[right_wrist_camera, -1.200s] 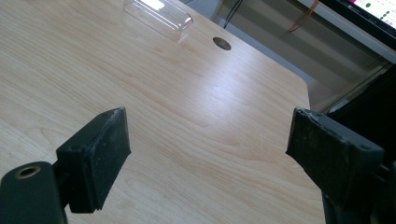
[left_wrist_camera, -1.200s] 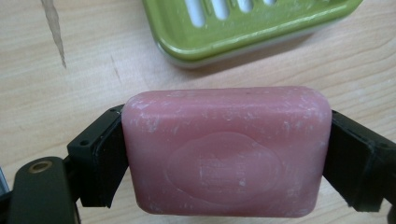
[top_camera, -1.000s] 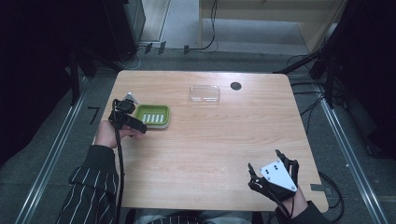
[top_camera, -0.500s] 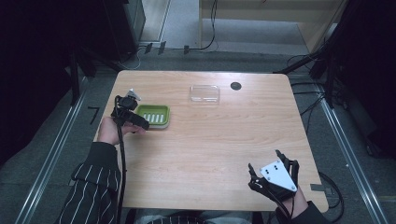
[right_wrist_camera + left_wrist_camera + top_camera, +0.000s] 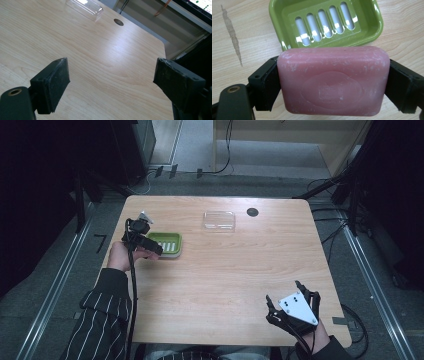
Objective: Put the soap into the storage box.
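Note:
A pink bar of soap (image 5: pixel 333 80) is clamped between the two black jaws of my left gripper (image 5: pixel 332 82), held above the table beside a green slotted soap dish (image 5: pixel 327 22). From above, the left gripper (image 5: pixel 145 245) hangs at the left end of the soap dish (image 5: pixel 167 243), near the table's left edge. My right gripper (image 5: pixel 287 307) rests near the front right corner, its jaws spread wide with nothing between them, as the right gripper view (image 5: pixel 111 85) confirms.
A clear plastic lid (image 5: pixel 219 220) lies at the back middle of the wooden table (image 5: pixel 225 270); it also appears as the clear lid (image 5: pixel 85 7) far ahead of the right gripper. A round cable hole (image 5: pixel 252 212) sits beside it.
The left gripper has shifted slightly toward the back of the table with the soap. The right gripper has stayed where it was.

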Demonstrator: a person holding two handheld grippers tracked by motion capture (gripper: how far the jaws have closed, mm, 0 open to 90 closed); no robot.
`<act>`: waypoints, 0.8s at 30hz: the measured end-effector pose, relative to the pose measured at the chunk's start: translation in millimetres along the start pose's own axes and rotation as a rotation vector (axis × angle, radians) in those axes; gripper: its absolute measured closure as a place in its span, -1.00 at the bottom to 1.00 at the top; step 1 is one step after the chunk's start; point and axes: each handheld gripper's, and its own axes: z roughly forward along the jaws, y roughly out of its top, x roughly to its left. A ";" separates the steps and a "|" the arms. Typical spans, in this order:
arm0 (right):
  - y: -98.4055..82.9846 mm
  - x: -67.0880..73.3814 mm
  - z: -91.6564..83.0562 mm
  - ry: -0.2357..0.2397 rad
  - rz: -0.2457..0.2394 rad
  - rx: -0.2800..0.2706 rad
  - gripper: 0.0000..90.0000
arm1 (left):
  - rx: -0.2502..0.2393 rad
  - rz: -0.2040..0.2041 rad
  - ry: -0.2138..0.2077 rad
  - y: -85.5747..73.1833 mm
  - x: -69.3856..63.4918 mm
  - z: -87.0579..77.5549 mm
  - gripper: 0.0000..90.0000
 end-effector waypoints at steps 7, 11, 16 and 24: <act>0.1 0.2 0.2 0.001 -0.002 0.002 -0.71 | -0.006 0.006 -0.003 6.3 -2.8 0.0 -0.72; 0.2 0.3 0.3 0.002 -0.003 0.002 -0.71 | -0.018 0.005 -0.008 10.5 -4.2 -0.5 -0.72; 0.2 0.4 0.5 0.002 -0.003 0.003 -0.71 | -0.022 0.006 -0.007 14.8 -4.5 0.5 -0.72; 0.1 0.4 0.5 0.003 -0.003 0.003 -0.71 | -0.034 -0.007 -0.007 20.0 -2.9 1.9 -0.72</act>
